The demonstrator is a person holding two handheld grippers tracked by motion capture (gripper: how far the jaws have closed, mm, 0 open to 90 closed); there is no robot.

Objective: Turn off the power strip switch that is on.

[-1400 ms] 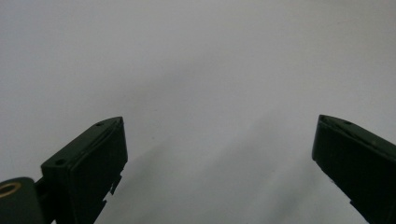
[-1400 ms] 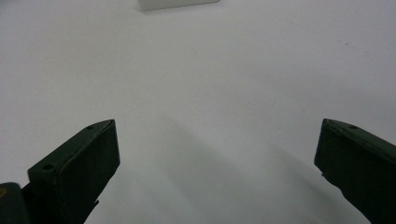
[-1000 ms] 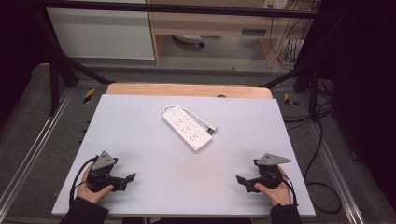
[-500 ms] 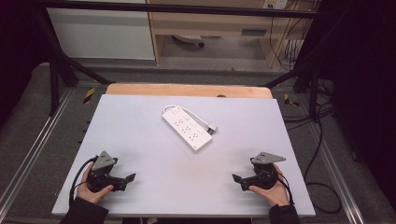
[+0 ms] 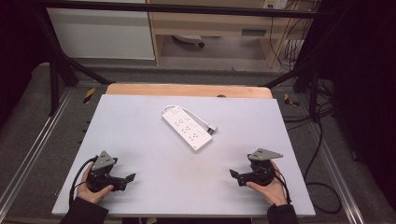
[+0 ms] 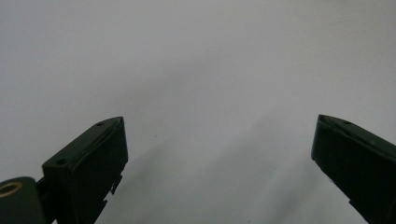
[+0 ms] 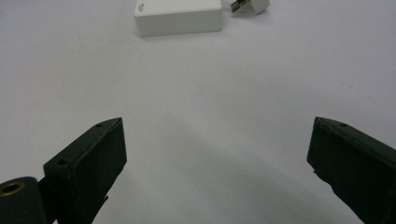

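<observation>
Right gripper (image 5: 235,174) has crept slightly inward from the table's right edge over the last second; left gripper (image 5: 130,177) hasn't budged, power strip (image 5: 187,128) same spot.

Both grippers sit low near the table's (image 5: 140,116) front edge, left one by the front-left corner, right one by the front-right corner. Jaws on both stand wide apart, nothing between them.

Power strip: white, lies diagonally around the table's centre, a bit toward the back edge. Short cord loops off its far end and its plug (image 5: 212,129) rests just beside the strip's right-hand long side. Well apart from both grippers; right one is nearer and pointed roughly at it. In the right gripper view the strip's near end (image 7: 177,16) sits straight ahead, plug (image 7: 251,5) off to its right.

Handling, my read: rigid plastic shell, light, smooth so could slip. Flat and low, so pinch across the narrow width at the long sides. Near end is the easiest reach. Cord is floppy and the plug will trail if lifted.
</observation>
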